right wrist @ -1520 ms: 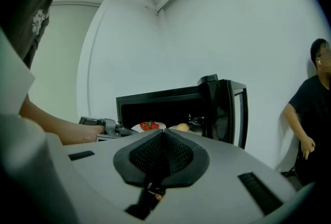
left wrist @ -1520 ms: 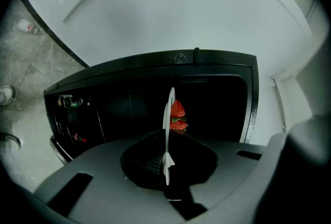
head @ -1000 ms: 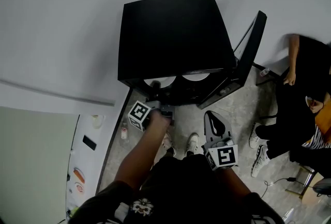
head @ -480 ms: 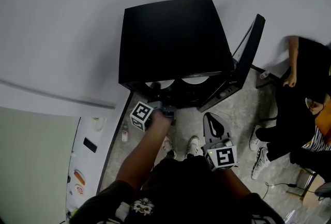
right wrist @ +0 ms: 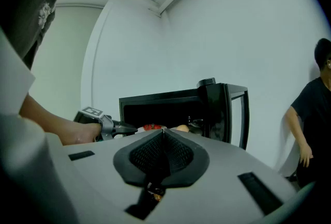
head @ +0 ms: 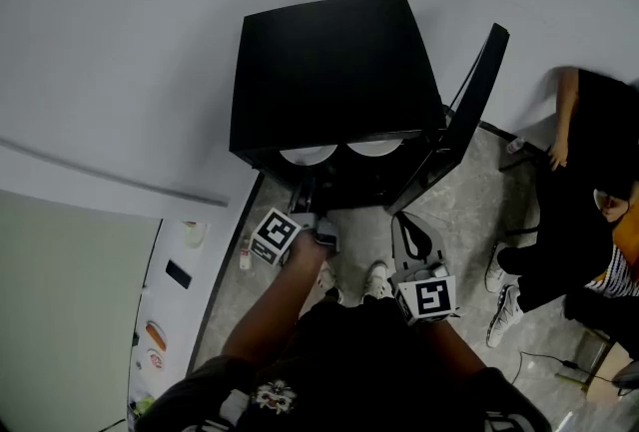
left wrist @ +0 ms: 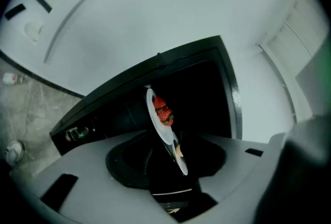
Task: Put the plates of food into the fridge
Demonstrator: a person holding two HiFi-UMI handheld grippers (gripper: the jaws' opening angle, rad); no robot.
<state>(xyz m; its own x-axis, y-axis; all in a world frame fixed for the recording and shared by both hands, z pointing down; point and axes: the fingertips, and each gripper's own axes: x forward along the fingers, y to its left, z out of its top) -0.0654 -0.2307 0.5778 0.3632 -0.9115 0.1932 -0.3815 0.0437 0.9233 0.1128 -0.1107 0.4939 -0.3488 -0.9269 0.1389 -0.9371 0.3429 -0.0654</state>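
The black mini fridge point(head: 334, 71) stands on the floor with its door point(head: 469, 111) swung open to the right. Two white plates sit side by side at the front of its shelf, the left plate point(head: 308, 156) and the right plate point(head: 374, 148). My left gripper point(head: 304, 201) hangs just outside the opening, its jaws opening. In the left gripper view the plate point(left wrist: 164, 132) with strawberries point(left wrist: 163, 112) shows edge-on in the gap, and the pads do not press on it. My right gripper point(head: 412, 228) is shut and empty, lower right of the opening.
A person in black point(head: 589, 191) sits on the floor at the right, close to the door. A small bottle point(head: 244, 253) lies by the wall at the left. My own shoes point(head: 371, 278) are below the fridge front. A white wall runs behind the fridge.
My left gripper has drawn back from the fridge opening toward me, leaving the left plate on the shelf. The right gripper has barely moved.
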